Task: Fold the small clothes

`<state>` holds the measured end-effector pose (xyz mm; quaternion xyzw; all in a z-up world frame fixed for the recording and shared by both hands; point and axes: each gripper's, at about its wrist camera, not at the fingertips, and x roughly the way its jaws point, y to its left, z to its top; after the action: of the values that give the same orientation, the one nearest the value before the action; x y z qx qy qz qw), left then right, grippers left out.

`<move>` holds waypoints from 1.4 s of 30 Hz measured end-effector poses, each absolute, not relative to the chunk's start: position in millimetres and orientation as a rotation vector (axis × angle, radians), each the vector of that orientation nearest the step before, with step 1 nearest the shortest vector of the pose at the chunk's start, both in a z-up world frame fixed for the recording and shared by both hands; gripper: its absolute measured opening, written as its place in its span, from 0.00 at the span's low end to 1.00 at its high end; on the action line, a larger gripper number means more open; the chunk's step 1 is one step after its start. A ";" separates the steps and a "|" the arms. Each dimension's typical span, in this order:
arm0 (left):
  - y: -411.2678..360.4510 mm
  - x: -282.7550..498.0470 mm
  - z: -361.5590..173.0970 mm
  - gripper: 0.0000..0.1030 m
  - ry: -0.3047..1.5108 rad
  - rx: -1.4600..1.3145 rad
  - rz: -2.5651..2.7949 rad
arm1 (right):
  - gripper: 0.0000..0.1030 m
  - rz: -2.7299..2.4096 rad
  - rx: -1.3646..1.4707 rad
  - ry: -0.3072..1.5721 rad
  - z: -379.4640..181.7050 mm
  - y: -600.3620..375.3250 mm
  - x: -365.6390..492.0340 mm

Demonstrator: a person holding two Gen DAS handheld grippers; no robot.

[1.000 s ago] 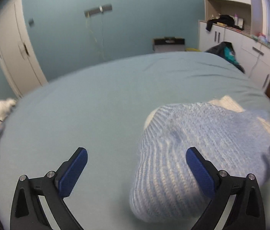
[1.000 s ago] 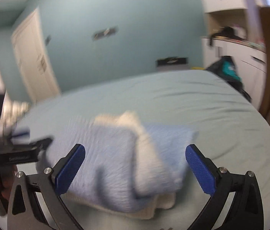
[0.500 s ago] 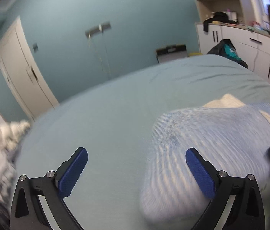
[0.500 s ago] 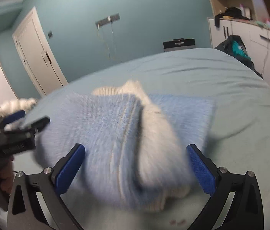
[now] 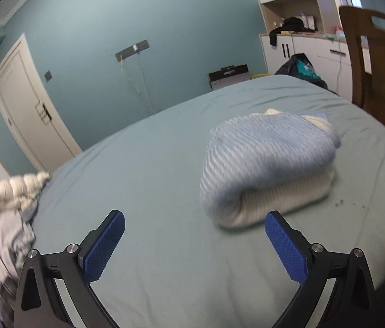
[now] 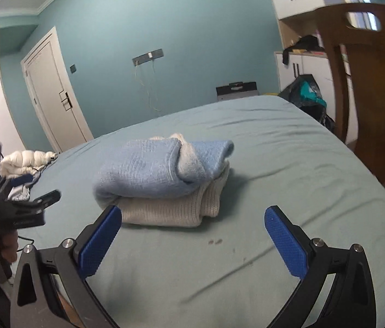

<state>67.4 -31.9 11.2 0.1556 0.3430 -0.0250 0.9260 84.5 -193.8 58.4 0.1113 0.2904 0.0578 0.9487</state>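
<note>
A folded light-blue knit garment (image 6: 151, 168) lies on top of a folded cream knit garment (image 6: 170, 209), the two stacked in the middle of the bed (image 6: 288, 164). In the left wrist view the same blue garment (image 5: 266, 147) covers the cream one (image 5: 282, 196). My left gripper (image 5: 194, 243) is open with nothing in it, a short way in front of the stack. My right gripper (image 6: 193, 242) is open too, and its left finger overlaps the stack's near left corner in the image. The left gripper (image 6: 14, 207) also shows at the left of the right wrist view, held by a hand.
A heap of unfolded white and grey clothes (image 5: 14, 207) lies at the bed's left edge. A wooden chair (image 6: 361, 76) stands to the right of the bed. White cabinets (image 5: 315, 46), a dark bag (image 6: 308, 95) and a door (image 6: 53, 95) are behind.
Both grippers have pulled back from the folded stack and risen. The stack now rests still on the bed, farther from the fingers than before.
</note>
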 end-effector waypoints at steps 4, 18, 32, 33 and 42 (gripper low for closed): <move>-12.8 50.2 5.0 1.00 0.752 0.253 -0.019 | 0.99 0.065 0.224 0.656 47.1 -190.6 90.3; 1.6 58.3 -9.4 1.00 0.825 0.198 0.060 | 0.99 0.063 -0.220 0.675 25.6 -96.6 96.4; -14.3 54.0 -7.8 1.00 0.793 0.288 0.024 | 0.99 0.052 -0.087 0.678 25.7 -131.9 101.6; -14.9 54.1 -7.9 1.00 0.793 0.290 0.022 | 0.99 0.051 -0.080 0.677 26.0 -133.4 101.6; -15.9 56.8 -11.5 1.00 0.813 0.304 0.026 | 0.99 0.050 -0.072 0.668 28.8 -130.8 97.1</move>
<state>56.8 -15.9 -11.5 0.1474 0.3939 0.0126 0.9072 97.1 -130.8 28.8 -0.0352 0.3277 0.0246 0.9438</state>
